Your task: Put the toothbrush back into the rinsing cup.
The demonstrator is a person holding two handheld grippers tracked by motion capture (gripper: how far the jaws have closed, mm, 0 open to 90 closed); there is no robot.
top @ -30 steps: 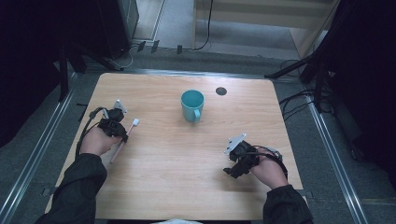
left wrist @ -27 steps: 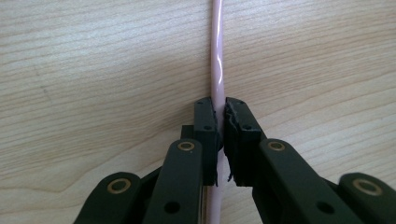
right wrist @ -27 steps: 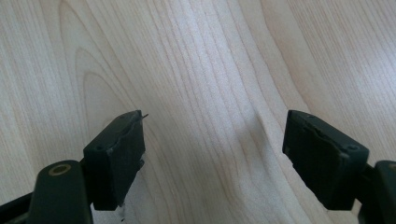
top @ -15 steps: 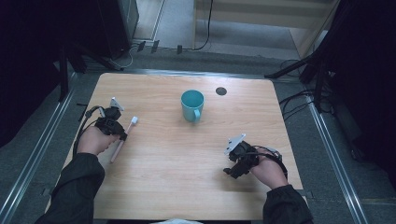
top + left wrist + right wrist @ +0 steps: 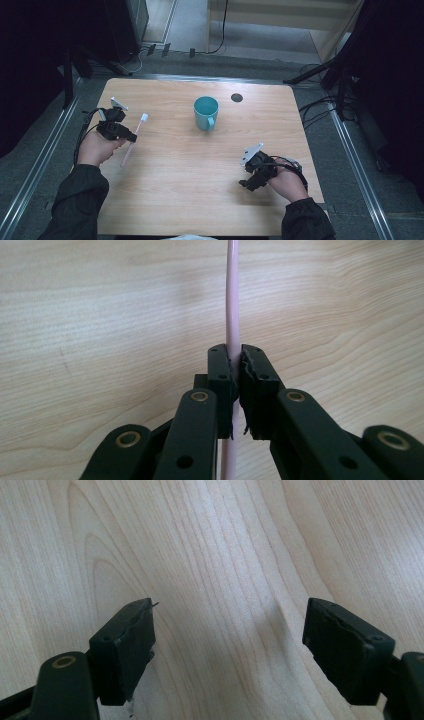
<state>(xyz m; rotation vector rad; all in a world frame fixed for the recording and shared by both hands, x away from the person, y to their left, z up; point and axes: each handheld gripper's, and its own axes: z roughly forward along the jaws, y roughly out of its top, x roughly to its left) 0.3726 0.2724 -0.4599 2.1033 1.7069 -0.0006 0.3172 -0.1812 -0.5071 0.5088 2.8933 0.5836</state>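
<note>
My left gripper [image 5: 131,137] is shut on a pink toothbrush [image 5: 134,138] and holds it above the left side of the wooden table [image 5: 180,165]. Its white head points away toward the table's far side. In the left gripper view the two pads clamp the thin pink handle [image 5: 232,300], which runs straight up from the left gripper [image 5: 235,370] over bare wood. A teal mug [image 5: 206,112] stands upright at the table's middle back, handle toward me. My right gripper [image 5: 245,182] rests low at the front right. Its jaws stand wide apart over bare wood, the right gripper [image 5: 230,645] holding nothing.
A small dark round hole [image 5: 237,97] sits in the tabletop behind and right of the mug. Metal rails [image 5: 350,150] run along both sides of the table. Cables [image 5: 320,107] and dark stands lie on the floor around it.
The left hand has lifted the toothbrush off the table and carried it a little toward the far side. The right hand has stayed put.
</note>
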